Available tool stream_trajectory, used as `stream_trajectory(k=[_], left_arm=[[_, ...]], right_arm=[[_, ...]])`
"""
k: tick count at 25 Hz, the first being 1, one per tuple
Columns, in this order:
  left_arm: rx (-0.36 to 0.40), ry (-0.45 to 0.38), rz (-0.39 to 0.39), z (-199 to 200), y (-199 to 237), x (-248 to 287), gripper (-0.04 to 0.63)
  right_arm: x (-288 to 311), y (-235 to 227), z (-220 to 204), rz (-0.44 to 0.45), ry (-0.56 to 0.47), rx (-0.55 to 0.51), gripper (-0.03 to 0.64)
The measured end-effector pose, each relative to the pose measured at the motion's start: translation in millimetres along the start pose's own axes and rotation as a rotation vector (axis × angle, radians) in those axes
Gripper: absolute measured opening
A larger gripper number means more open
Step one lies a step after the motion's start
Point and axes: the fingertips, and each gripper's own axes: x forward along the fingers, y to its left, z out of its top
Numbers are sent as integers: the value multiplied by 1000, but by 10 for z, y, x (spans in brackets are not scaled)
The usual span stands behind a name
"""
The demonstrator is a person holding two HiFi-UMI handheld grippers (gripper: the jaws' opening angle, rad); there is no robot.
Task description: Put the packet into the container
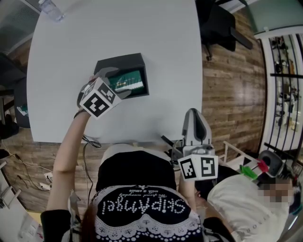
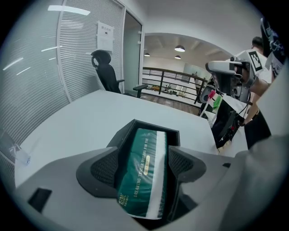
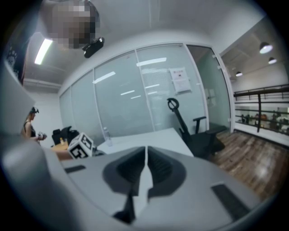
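Note:
A green packet (image 1: 128,81) (image 2: 143,173) lies inside the black open-topped container (image 1: 119,62) (image 2: 121,137) on the white table (image 1: 71,52). My left gripper (image 1: 117,82) (image 2: 143,158) hangs just above the container, tilted down at it. Its jaws stand wide, one pad (image 2: 104,169) on each side of the packet, and neither presses on it. My right gripper (image 1: 195,124) (image 3: 146,164) is held off the table's near edge, by the person's body. It is shut with nothing between its fingers.
A clear water bottle (image 1: 50,9) lies at the table's far left corner. Black office chairs (image 1: 221,22) (image 2: 106,72) stand around the table. Another person in white (image 1: 246,198) is at the lower right, on the wooden floor side.

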Motion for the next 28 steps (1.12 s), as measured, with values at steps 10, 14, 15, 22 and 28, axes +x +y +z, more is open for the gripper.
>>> stream_trajectory(k=[10, 14, 15, 22, 28], left_arm=[[-24, -170, 101, 356, 113, -346, 263], [-56, -277, 168, 542, 199, -558, 206], [-58, -300, 185, 586, 217, -611, 190], [-59, -468, 301, 863, 263, -1082, 85], [-62, -600, 400, 1027, 210, -1580, 44]], right_arm=[[-47, -9, 18, 0, -15, -7, 38], [-76, -2, 35, 3, -23, -10, 38], [-79, -3, 42, 4, -26, -12, 38], [-150, -24, 157, -4, -56, -34, 38], [-274, -67, 287, -15, -91, -57, 37]])
